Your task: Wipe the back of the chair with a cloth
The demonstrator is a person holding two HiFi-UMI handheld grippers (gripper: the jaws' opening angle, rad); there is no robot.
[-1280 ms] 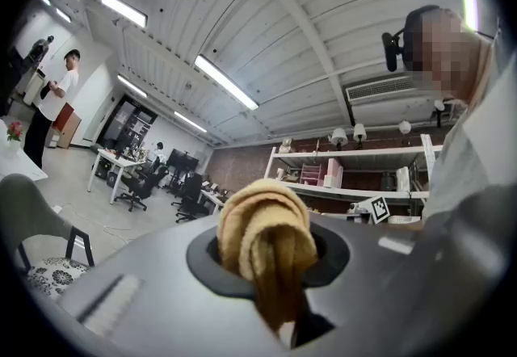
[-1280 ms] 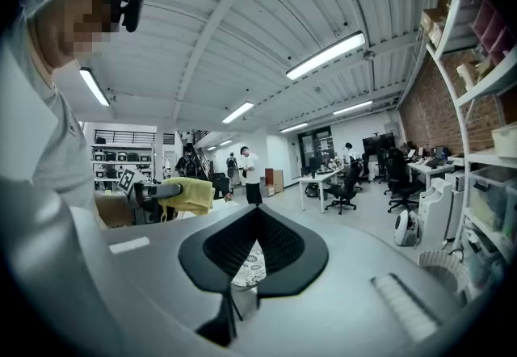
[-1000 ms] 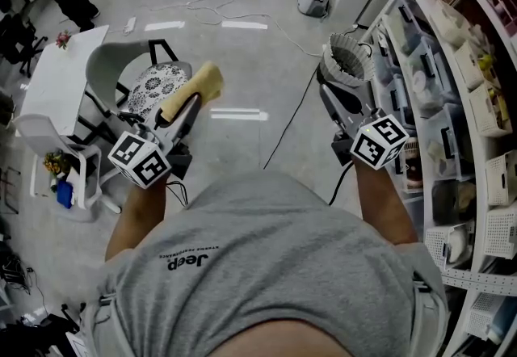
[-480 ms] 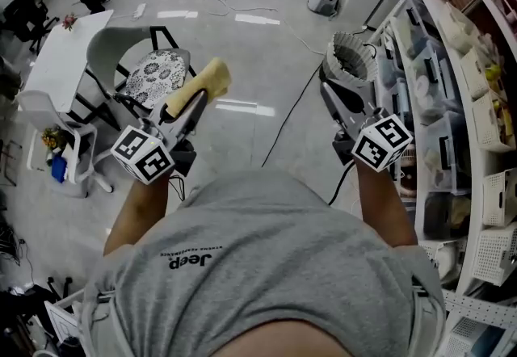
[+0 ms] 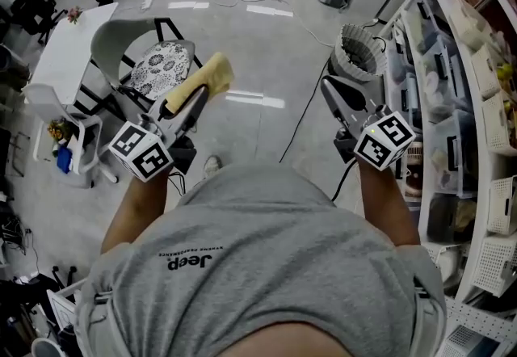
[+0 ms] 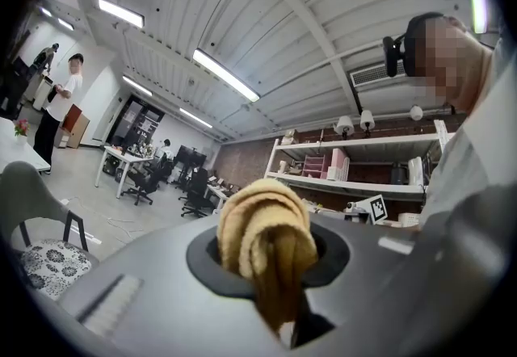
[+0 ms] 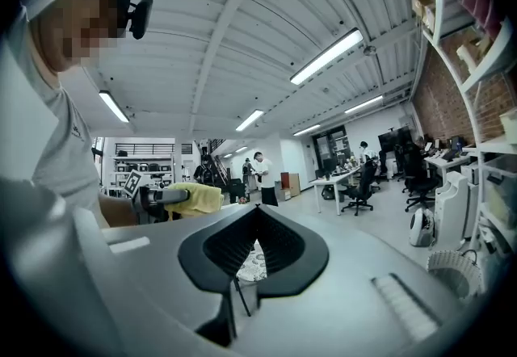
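At the upper left of the head view stands the grey moulded-plastic chair [image 5: 109,39] with black legs and a round patterned seat cushion [image 5: 161,73]. Its curved back is on the side next to the white table [image 5: 65,56]. Just right of it, the left gripper [image 5: 192,98] is clenched on the folded yellow cloth [image 5: 212,74], which bulges past the jaw tips as a soft rolled wad. The cloth hangs in the air over bare floor, near the chair but apart from it, so the step in hand looks like carrying it to the back. To do this well, the wad rather than the hard jaw tips should meet the shell near its top rim. It should then sweep along the curve from 1 side to the other, with the clamp kept firm so the cloth does not slide out. A thin black cable [image 5: 300,117] crosses the floor at centre and is worth stepping around. In the upper middle-right, the right gripper [image 5: 331,90] has its 2 jaws pressed together on nothing. It could steady the seat edge, since a light chair may skid on smooth floor. White shelving [image 5: 477,105] fills the right edge.
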